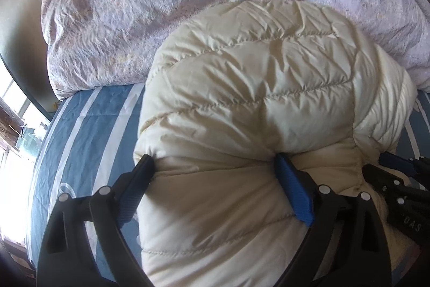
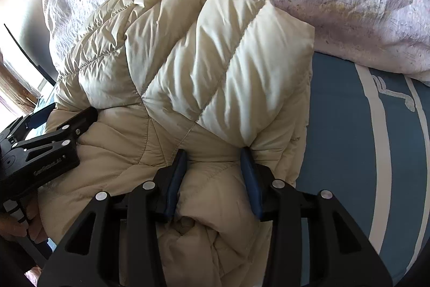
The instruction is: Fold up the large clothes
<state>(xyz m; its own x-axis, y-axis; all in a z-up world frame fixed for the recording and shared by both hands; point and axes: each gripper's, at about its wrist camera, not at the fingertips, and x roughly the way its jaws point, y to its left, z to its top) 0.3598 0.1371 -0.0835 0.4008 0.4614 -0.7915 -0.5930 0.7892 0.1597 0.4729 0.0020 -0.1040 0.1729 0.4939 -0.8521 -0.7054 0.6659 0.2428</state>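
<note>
Cream jacket (image 1: 242,98) lies bunched against the duvet (image 1: 121,18). Left gripper (image 1: 215,166) wide, straddling it; right gripper (image 2: 213,160) pinches a fold.

Both grippers, left gripper (image 1: 215,160) and right gripper (image 2: 213,152), are black frames, blue ribbed pads, silver round rivets, faint white lettering.
</note>
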